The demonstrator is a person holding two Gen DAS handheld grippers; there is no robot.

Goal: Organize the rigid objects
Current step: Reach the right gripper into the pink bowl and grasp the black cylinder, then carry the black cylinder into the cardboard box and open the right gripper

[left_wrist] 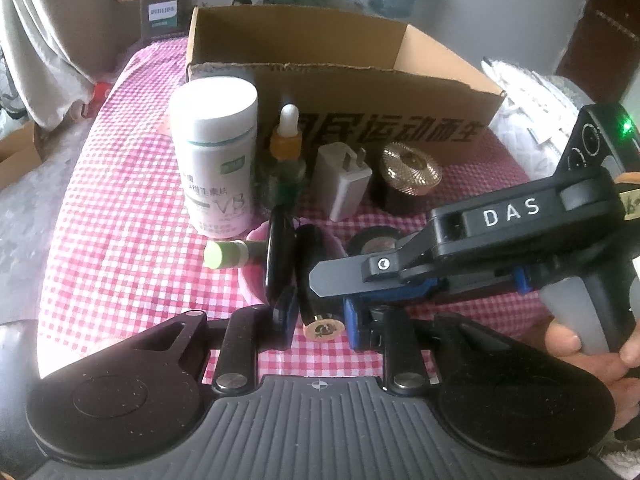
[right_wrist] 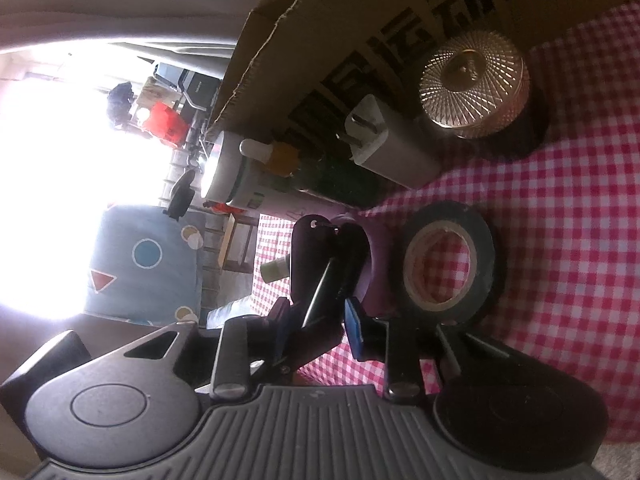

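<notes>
Dark cylinder [left_wrist: 316, 280] seemingly between left tongs [left_wrist: 320, 320]

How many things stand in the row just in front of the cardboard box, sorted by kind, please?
Bottles: 2 (tall white plastic vitamin bottle; small green glass dropper bottle with an orange collar)
Plug chargers: 1 (white plastic two-pin charger)
Jars: 1 (dark round jar with a gold ribbed lid)
Total: 4

- Left wrist view looks steeply down along its gripper [left_wrist: 320, 316], close over the bench [left_wrist: 132, 200], facing the cardboard box [left_wrist: 340, 80]
- Right wrist view is rolled sideways, closer in
- Both share the charger plug [left_wrist: 344, 184], gold-lidded jar [right_wrist: 472, 88] and tape roll [right_wrist: 448, 260]
</notes>
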